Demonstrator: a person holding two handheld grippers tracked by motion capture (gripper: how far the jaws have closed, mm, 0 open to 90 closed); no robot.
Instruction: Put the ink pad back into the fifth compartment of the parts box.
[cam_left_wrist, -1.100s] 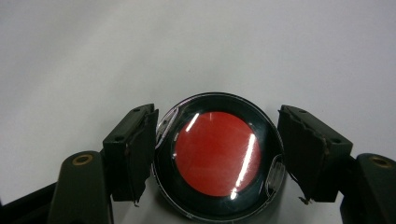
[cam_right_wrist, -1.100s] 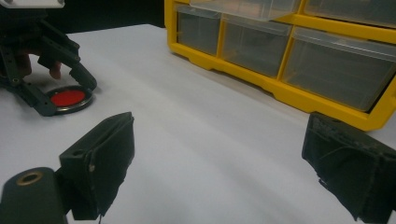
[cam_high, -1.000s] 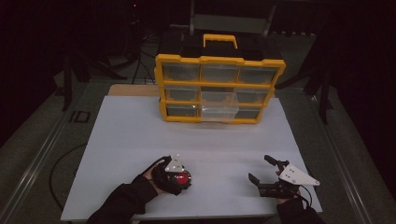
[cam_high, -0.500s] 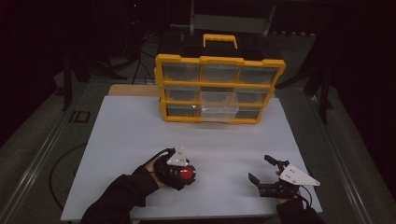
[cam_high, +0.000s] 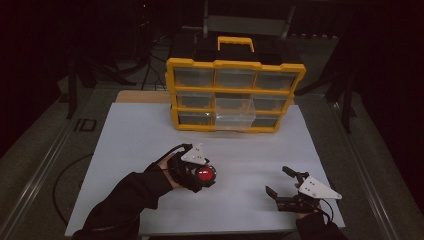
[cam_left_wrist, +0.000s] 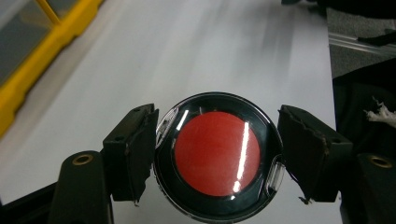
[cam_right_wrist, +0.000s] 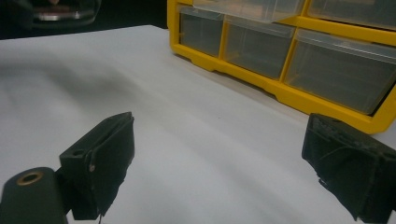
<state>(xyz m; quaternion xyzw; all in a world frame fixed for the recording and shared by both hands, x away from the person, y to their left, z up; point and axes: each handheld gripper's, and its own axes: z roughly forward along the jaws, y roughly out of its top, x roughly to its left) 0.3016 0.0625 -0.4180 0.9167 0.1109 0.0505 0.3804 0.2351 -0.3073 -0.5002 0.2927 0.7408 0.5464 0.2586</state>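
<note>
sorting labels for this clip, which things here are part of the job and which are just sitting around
Part of the job:
- left gripper, shut on the round red-centred case
- yellow drawer organiser, the likely place for it, with one drawer pulled out

Just there:
- right gripper, open, holding nothing
- white table

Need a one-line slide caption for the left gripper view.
Left gripper clamps a round black-rimmed red disc above the white table.
</note>
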